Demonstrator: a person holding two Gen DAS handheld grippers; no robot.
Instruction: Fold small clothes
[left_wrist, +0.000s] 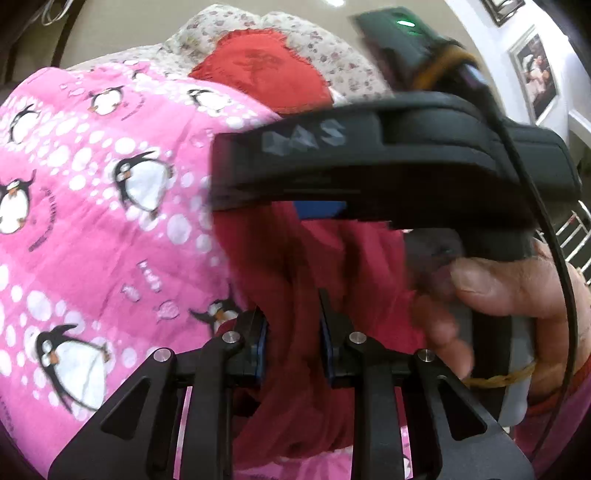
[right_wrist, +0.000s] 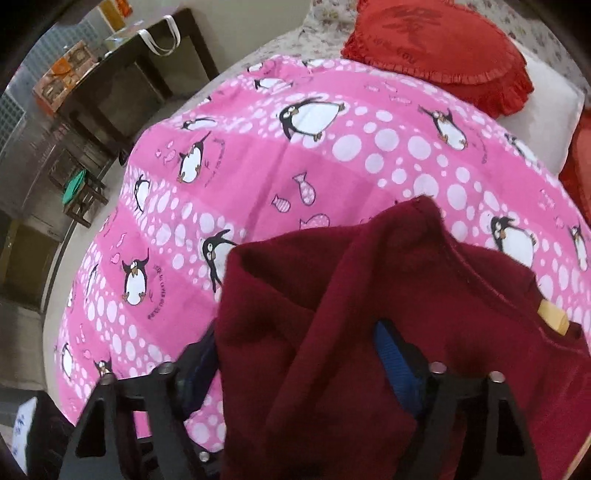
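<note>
Right wrist view: maroon garment (right_wrist: 332, 314) bunched at 6 o'clock over the pink penguin blanket (right_wrist: 295, 166), gripped by right tongs (right_wrist: 295, 354) and left tongs (left_wrist: 293, 328); folding apparently barely begun.

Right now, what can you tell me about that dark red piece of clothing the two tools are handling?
The dark red garment looks like soft knit or fleece, maroon, with a stitched hem and a small tan tag near one edge. It hangs bunched and creased, not yet folded flat, above the pink penguin blanket. The left gripper has its fingers closed around a gathered fold. The right gripper has cloth draped between and over its blue-padded fingers, which stand wide apart.
</note>
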